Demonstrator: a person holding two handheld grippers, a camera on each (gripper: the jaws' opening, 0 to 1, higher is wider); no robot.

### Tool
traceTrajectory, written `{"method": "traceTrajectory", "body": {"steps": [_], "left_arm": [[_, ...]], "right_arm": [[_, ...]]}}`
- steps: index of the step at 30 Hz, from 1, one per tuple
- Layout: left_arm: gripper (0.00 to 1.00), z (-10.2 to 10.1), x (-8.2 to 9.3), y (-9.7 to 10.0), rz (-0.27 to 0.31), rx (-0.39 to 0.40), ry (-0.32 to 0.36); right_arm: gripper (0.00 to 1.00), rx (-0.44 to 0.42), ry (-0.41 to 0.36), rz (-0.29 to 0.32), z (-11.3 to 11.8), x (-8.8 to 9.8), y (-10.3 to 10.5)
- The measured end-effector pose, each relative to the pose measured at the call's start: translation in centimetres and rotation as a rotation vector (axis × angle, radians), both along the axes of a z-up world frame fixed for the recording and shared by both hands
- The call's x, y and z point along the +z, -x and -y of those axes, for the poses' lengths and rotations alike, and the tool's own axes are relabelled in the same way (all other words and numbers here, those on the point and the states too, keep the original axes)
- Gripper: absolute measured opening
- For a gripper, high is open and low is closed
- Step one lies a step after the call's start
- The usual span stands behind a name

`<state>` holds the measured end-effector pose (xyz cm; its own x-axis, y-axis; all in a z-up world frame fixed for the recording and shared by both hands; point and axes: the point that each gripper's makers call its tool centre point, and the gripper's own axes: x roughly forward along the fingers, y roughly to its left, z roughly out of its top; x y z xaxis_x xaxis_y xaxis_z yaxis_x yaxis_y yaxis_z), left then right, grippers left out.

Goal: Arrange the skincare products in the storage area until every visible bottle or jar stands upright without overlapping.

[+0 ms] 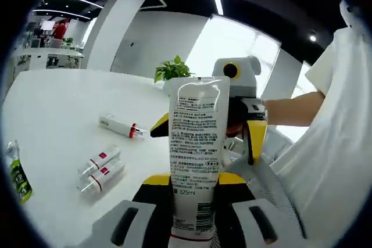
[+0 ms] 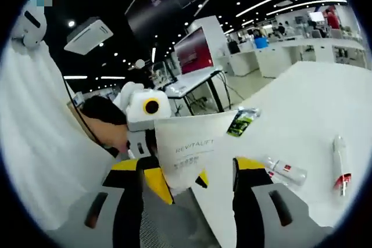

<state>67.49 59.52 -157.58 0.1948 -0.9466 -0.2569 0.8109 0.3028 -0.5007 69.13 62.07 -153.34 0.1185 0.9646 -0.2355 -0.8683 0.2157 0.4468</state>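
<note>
My left gripper (image 1: 195, 213) clamps 1 white tube (image 1: 196, 143) upright; my right gripper (image 2: 189, 187) stands open beside it, above the white table (image 1: 58, 108).

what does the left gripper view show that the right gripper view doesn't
Left gripper view alone: a potted plant at the far side of the table, and the back of the white tube with its small print and 125ml mark, gripped between the left gripper jaws.

Right gripper view alone: the tube's front reading REVITALIFT, and rows of white desks behind.

Both: the white table, the held tube, the green sachet, the pair of small tubes, a single small tube with red bands, and the opposite gripper.
</note>
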Motion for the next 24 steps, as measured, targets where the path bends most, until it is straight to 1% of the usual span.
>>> {"method": "traceTrajectory", "body": {"steps": [1, 3, 5, 7, 8, 10, 12, 15, 16, 18, 20, 21, 22, 23, 24], "left_arm": [[0.25, 0.1, 0.4, 0.2, -0.01, -0.01, 0.023], [0.25, 0.2, 0.7, 0.3, -0.01, -0.014, 0.043], [0.25, 0.5, 1.2, 0.6, -0.02, -0.03, 0.068], [0.25, 0.6, 1.3, 0.8, -0.024, -0.04, 0.08], [0.25, 0.9, 1.7, 1.1, -0.026, -0.056, 0.099], [0.25, 1.3, 2.1, 1.5, -0.024, -0.069, 0.1], [0.25, 1.4, 2.3, 1.5, -0.035, -0.077, 0.115], [0.25, 1.6, 2.4, 1.5, -0.048, -0.087, 0.114], [0.25, 1.6, 2.4, 1.6, -0.042, -0.097, 0.115], [0.26, 1.4, 2.6, 1.5, -0.058, -0.095, 0.121], [0.27, 1.5, 2.6, 1.5, -0.063, -0.095, 0.117], [0.28, 1.5, 2.6, 1.4, -0.062, -0.085, 0.114], [0.29, 1.6, 2.6, 1.3, -0.064, -0.082, 0.106], [0.3, 1.8, 2.3, 1.2, -0.052, -0.068, 0.077], [0.31, 1.9, 2.2, 1.3, -0.04, -0.069, 0.061]], "right_arm": [[0.54, 0.007, -0.033, -0.013, -0.2, 0.7, 0.1], [0.52, 0.01, -0.066, -0.025, -0.2, 1.4, 0.1], [0.51, 0.002, -0.103, -0.032, -0.3, 2.1, -0.1], [0.49, -0.013, -0.136, -0.044, -0.3, 2.6, -0.5], [0.49, -0.024, -0.154, -0.049, -0.4, 2.8, -0.6], [0.49, -0.016, -0.178, -0.062, -0.6, 3.1, -0.5], [0.48, -0.011, -0.205, -0.075, -0.8, 3.5, -0.3], [0.41, 0.003, -0.236, -0.083, -1.1, 4.1, 0.0], [0.41, -0.011, -0.232, -0.092, -1.3, 4.1, 0.0], [0.4, -0.051, -0.243, -0.134, -1.2, 4.0, -0.4], [0.39, -0.072, -0.255, -0.121, -1.2, 4.3, -0.4], [0.39, -0.099, -0.249, -0.121, -1.1, 4.2, -0.7], [0.38, -0.107, -0.24, -0.118, -1.2, 4.1, -0.8], [0.38, -0.126, -0.211, -0.106, -1.1, 3.8, -1.0], [0.38, -0.125, -0.206, -0.102, -1.3, 3.9, -1.0]]}}
